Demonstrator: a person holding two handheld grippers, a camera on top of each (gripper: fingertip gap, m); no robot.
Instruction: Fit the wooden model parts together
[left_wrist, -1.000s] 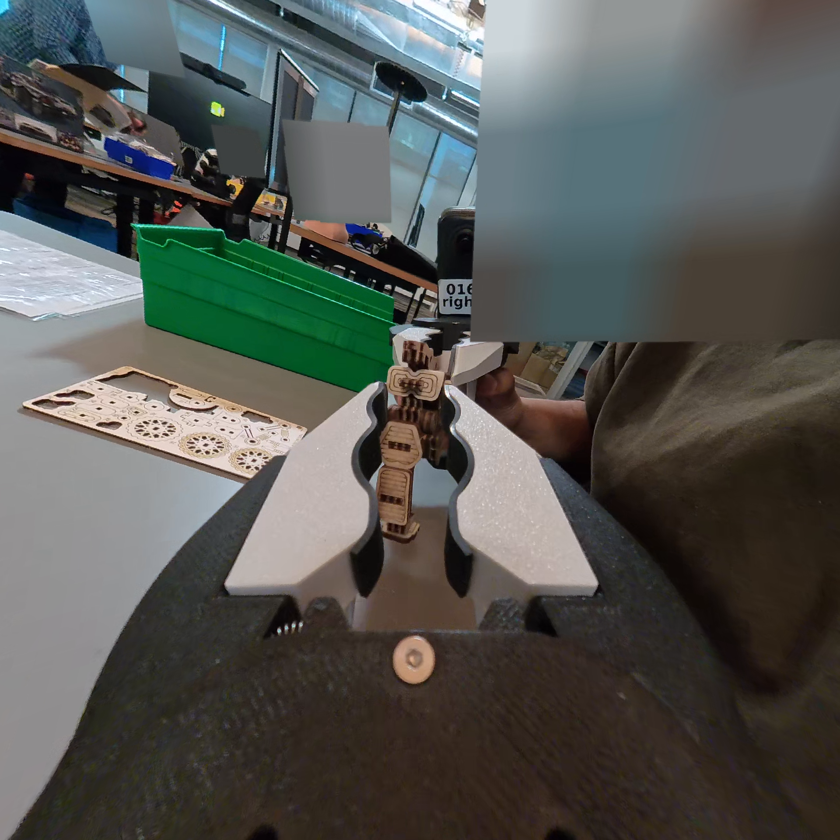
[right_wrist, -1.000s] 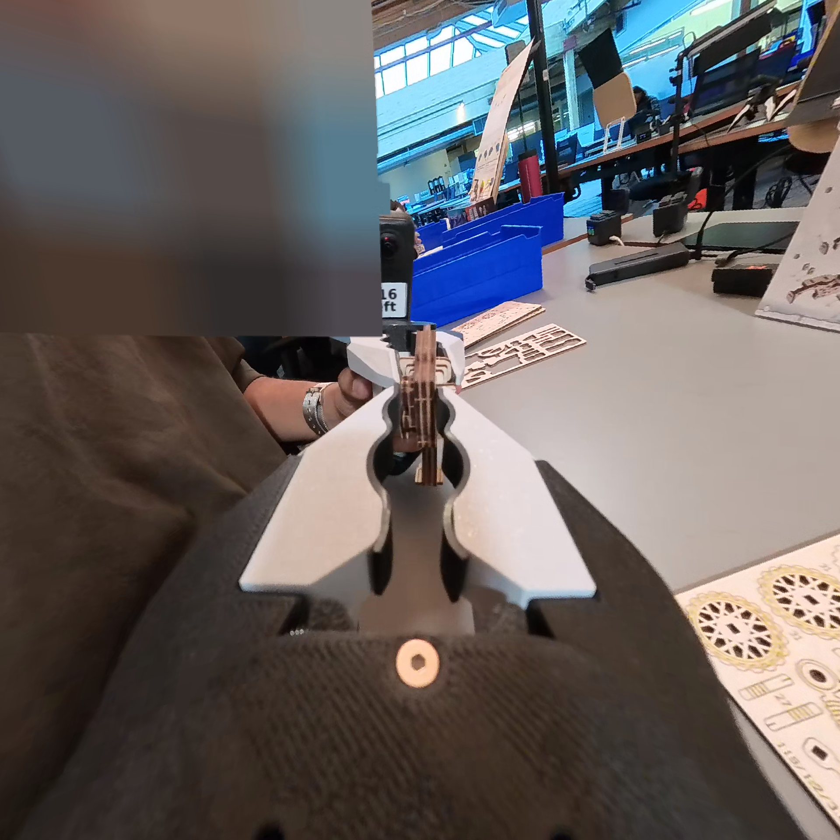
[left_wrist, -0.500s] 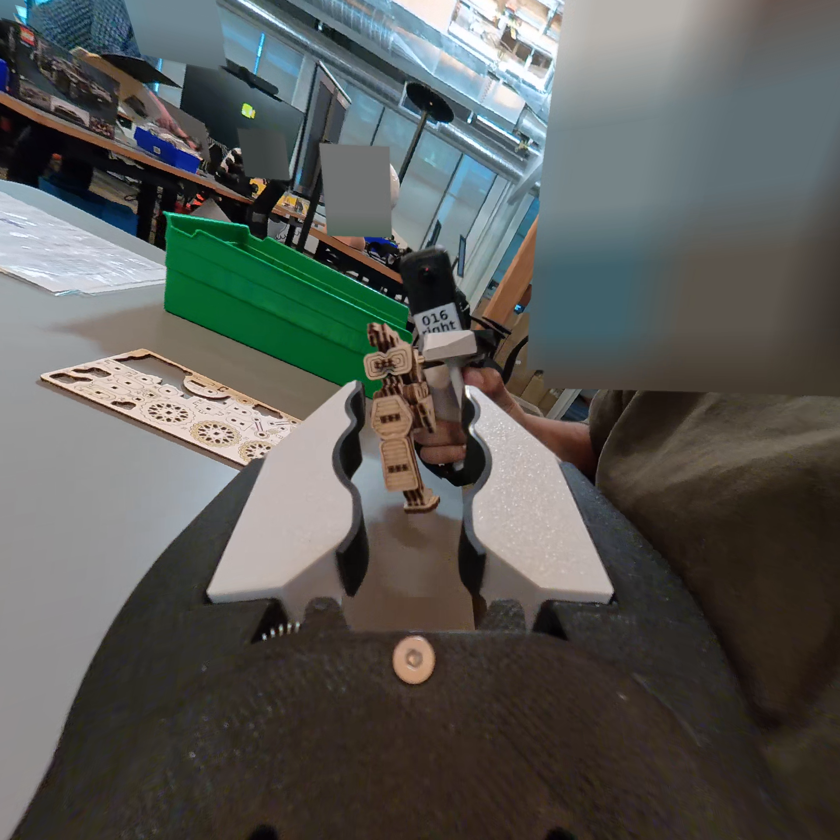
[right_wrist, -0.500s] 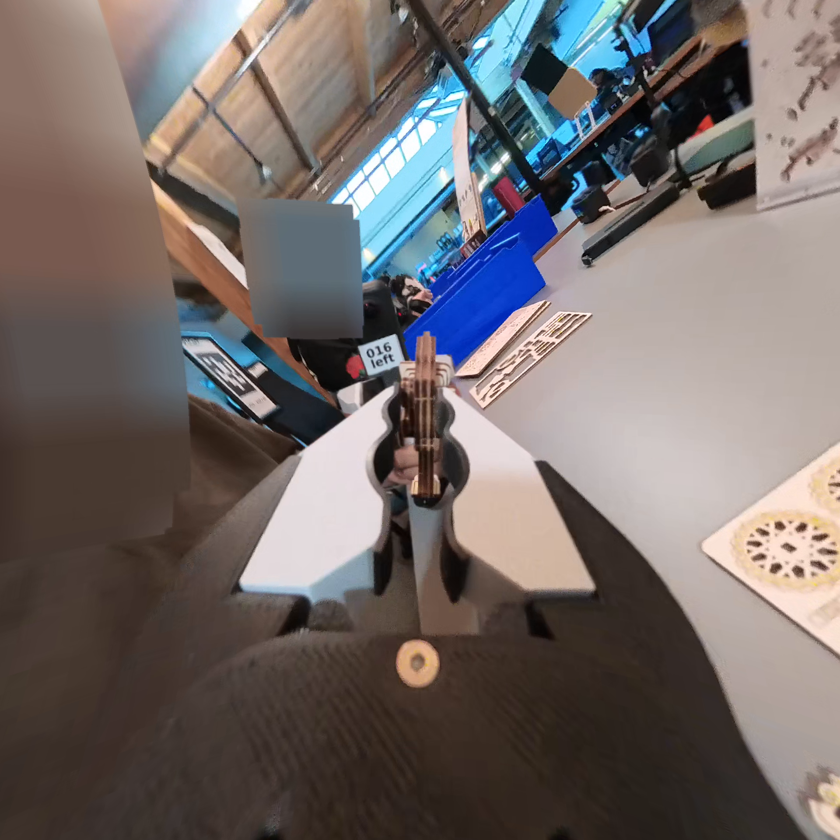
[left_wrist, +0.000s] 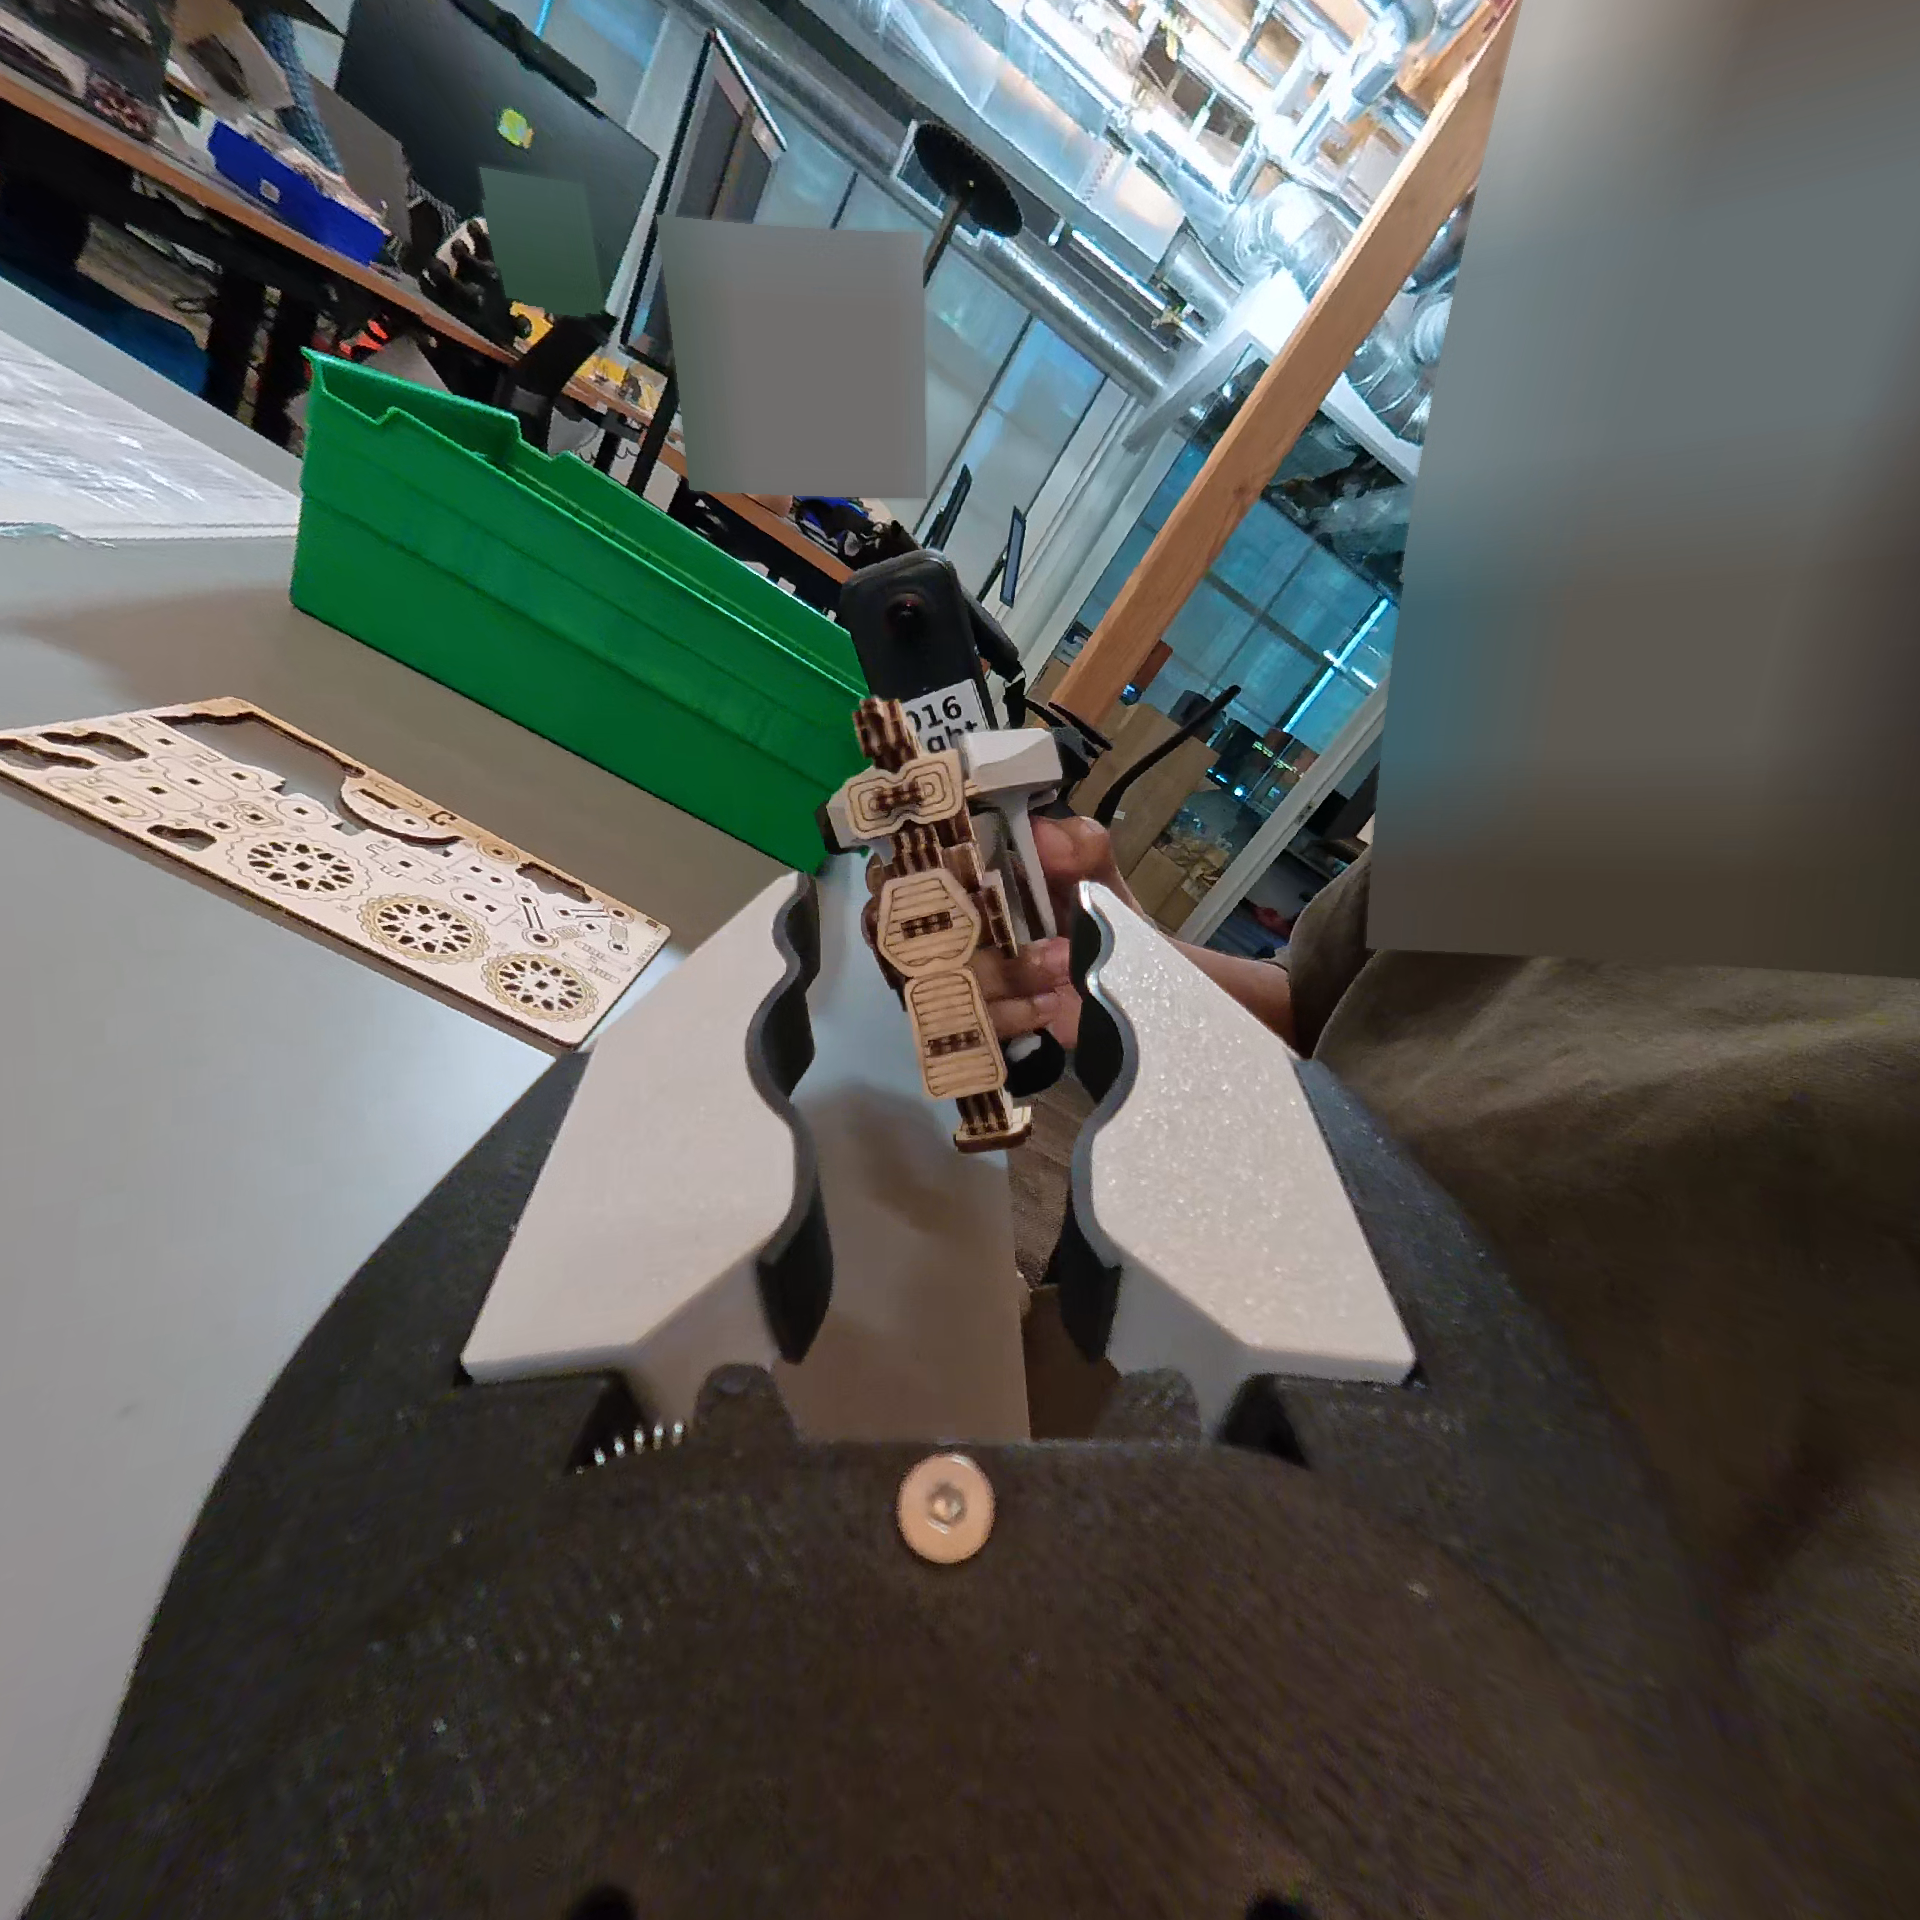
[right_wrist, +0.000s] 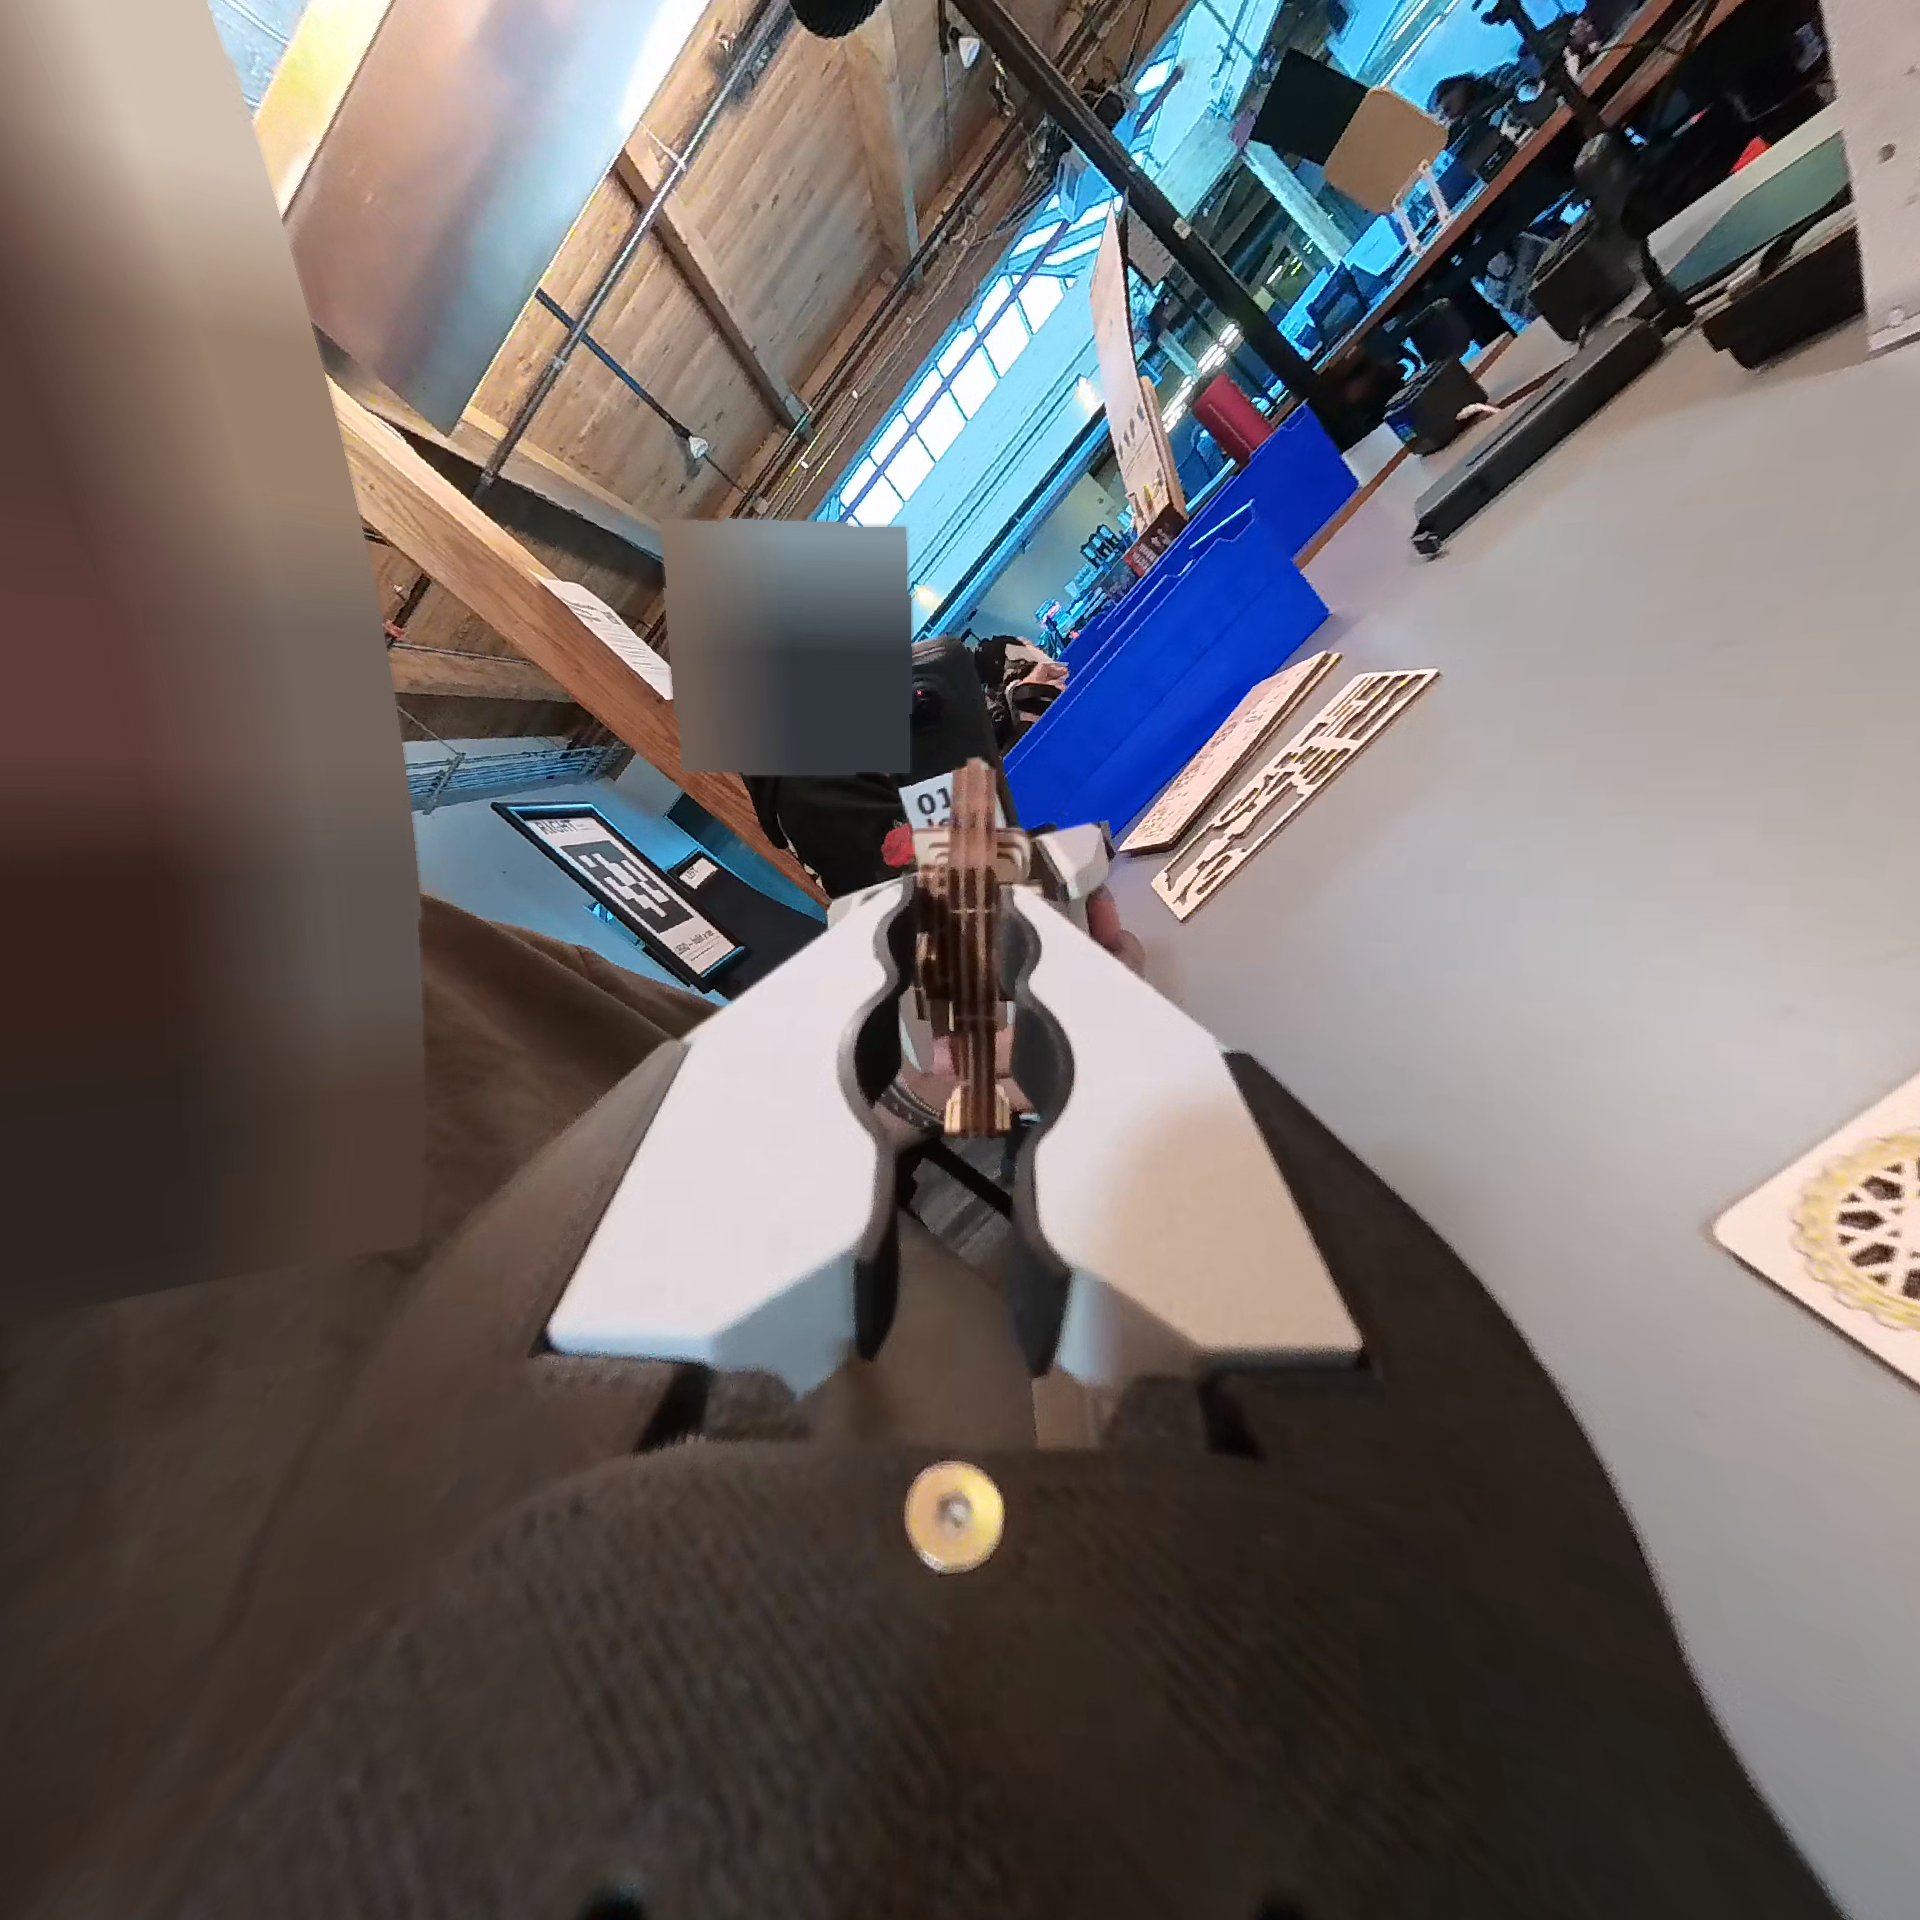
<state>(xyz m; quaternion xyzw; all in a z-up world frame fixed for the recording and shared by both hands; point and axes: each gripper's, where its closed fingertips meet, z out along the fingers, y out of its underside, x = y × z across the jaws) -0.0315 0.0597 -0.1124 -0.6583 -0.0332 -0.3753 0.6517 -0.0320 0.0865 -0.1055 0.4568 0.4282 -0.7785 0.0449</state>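
Holding the wooden model (right_wrist: 961, 971) aloft above the surface (left_wrist: 187, 1091), the right tool (right_wrist: 961, 914) pinches it near its top. The left tool (left_wrist: 940, 935) stands spread apart, empty, fingers either side of the model without touching. Clamping off-centre could twist or snap the thin layered wood, I judge.
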